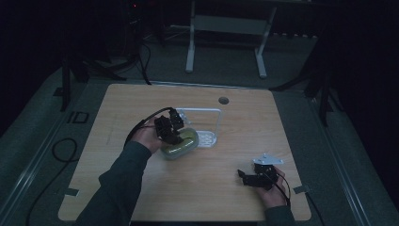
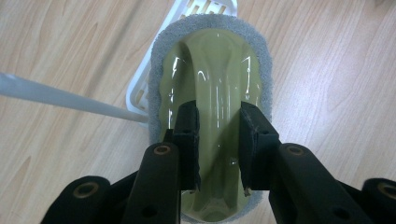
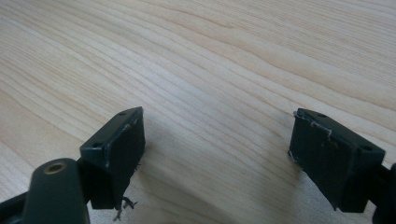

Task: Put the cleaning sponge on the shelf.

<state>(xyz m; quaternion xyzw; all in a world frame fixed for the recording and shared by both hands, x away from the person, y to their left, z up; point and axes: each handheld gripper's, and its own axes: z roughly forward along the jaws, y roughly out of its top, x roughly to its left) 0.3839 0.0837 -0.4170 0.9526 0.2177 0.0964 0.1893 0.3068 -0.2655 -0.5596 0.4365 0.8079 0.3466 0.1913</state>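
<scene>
Left gripper (image 1: 175,133) clamped on the raised handle ridge of an olive-green scrubbing brush (image 1: 180,144), seen near the middle of the wooden table (image 1: 117,103) in the high view. In the left gripper view, both black jaws pressed against either side of the glossy handle, with the brush (image 2: 215,65) ringed by a grey sponge rim (image 2: 156,60). Brush lying partly over a white slotted tray (image 2: 137,95), just beside a thin white rod (image 2: 56,95) slanting in from the left. In the high view, tray (image 1: 207,138) just to the right of the brush, at the foot of a white wire frame (image 1: 200,111) bent over it.

Right gripper (image 1: 247,178) near the table's front right corner, well apart from the brush, held in a hand (image 1: 272,188). In the right gripper view, jaws spread wide with nothing between them, bare wood grain (image 3: 219,70) beneath.
</scene>
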